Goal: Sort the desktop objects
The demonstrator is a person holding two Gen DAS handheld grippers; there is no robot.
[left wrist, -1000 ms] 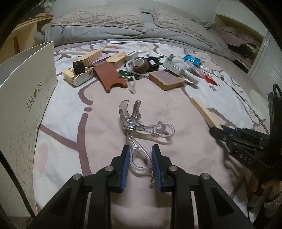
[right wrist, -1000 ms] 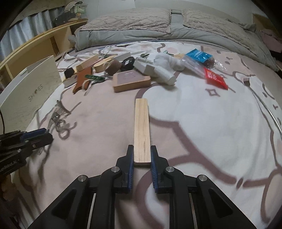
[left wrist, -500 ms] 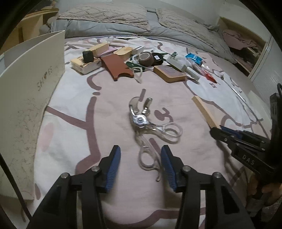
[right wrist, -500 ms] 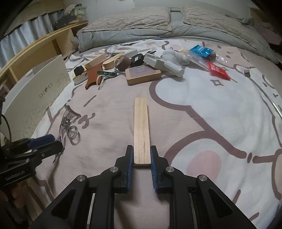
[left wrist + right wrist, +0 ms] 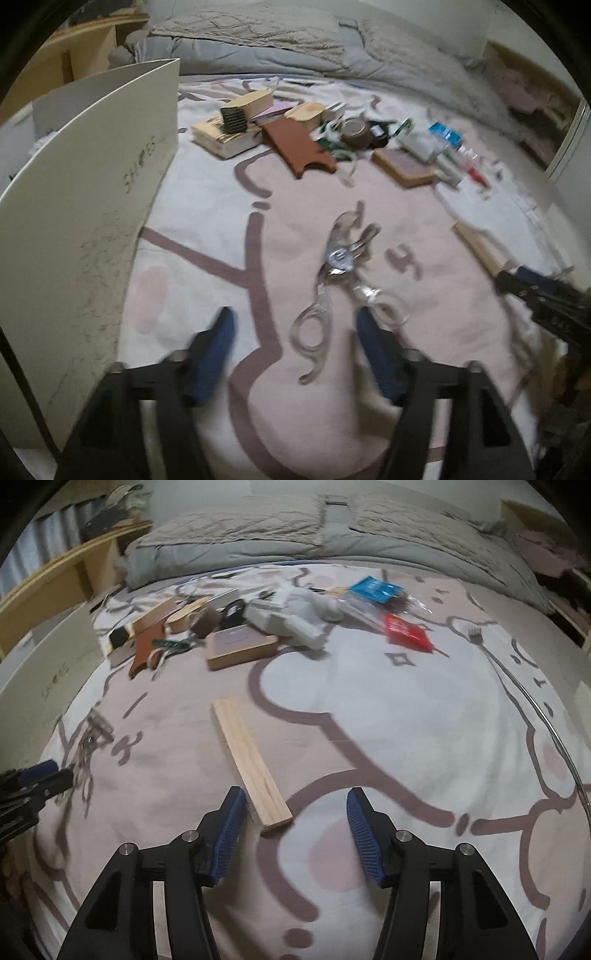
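Observation:
Metal shears with clear plastic handles (image 5: 340, 273) lie flat on the patterned bedsheet. My left gripper (image 5: 295, 328) hovers over their near end with its jaws opening; one clear handle ring lies between the blue pads, untouched. A pale wooden strip (image 5: 251, 764) lies slanted on the sheet. Its near end sits between the fingers of my right gripper (image 5: 293, 805), close to the left pad (image 5: 232, 812) but free of both; these jaws are opening too. Each gripper shows at the edge of the other's view: right gripper (image 5: 539, 291), left gripper (image 5: 55, 775).
A white shoe box (image 5: 85, 221) stands close on the left. Farther back lies a heap: a brown leather case (image 5: 299, 147), a tape roll (image 5: 356, 133), a flat wooden box (image 5: 240, 646), red (image 5: 406, 631) and blue (image 5: 376, 589) packets, a fork (image 5: 476, 635). A grey duvet (image 5: 258, 528) lies beyond.
Both grippers have opened. The left let go of the shears' handle and shifted sideways. The right released the wooden strip, which now lies slanted toward the left.

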